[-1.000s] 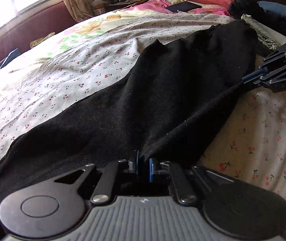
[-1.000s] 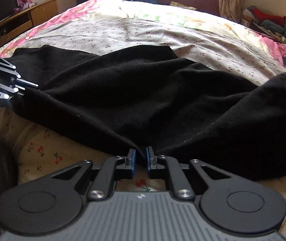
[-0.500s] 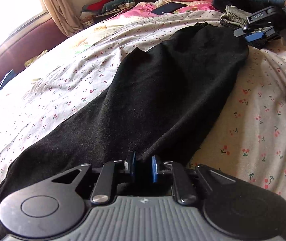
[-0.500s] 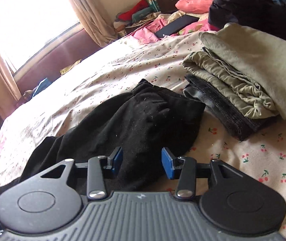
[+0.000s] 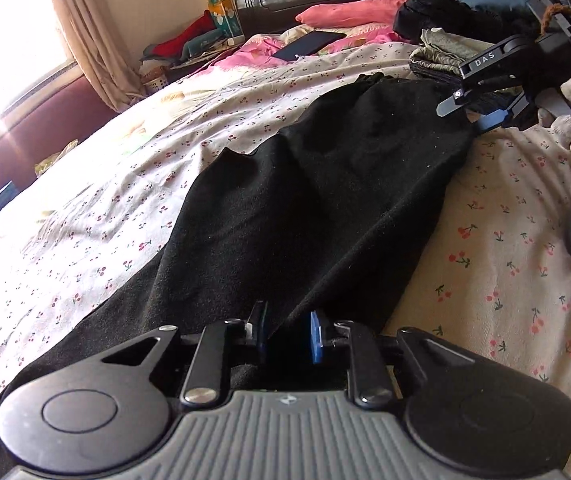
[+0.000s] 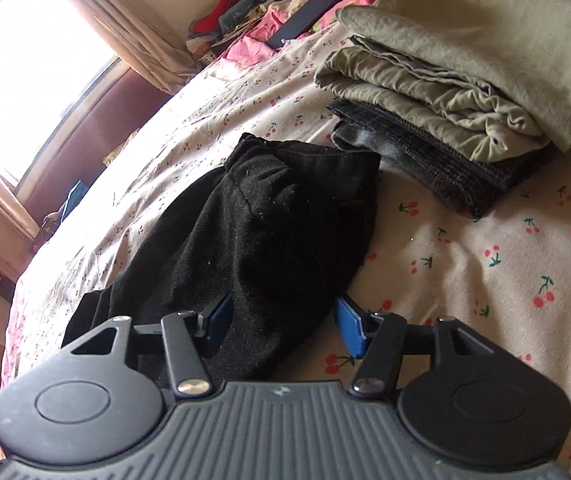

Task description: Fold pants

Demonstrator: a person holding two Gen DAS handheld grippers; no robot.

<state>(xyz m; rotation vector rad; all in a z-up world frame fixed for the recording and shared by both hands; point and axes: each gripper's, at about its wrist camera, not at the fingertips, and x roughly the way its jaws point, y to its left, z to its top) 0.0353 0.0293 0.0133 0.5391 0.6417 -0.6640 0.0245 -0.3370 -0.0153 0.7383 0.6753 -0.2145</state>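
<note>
- Black pants (image 5: 325, 184) lie lengthwise, folded along the cherry-print bed (image 5: 505, 240); beside a stack of folded clothes (image 6: 465, 92).
- Left gripper (image 5: 288, 334) fingers have just been loosening, cloth between them; right gripper (image 6: 281, 322) fingers have just been spreading, gaping over the waistband end.
- Release fully, lift clear without dragging; then fold end to end.

Your left gripper (image 5: 288, 334), jaws just opening, straddles an edge of the black pants (image 5: 305, 200) lying lengthwise on the cherry-print sheet (image 5: 505, 260); your right gripper (image 5: 479, 110) hovers at their far end.
</note>
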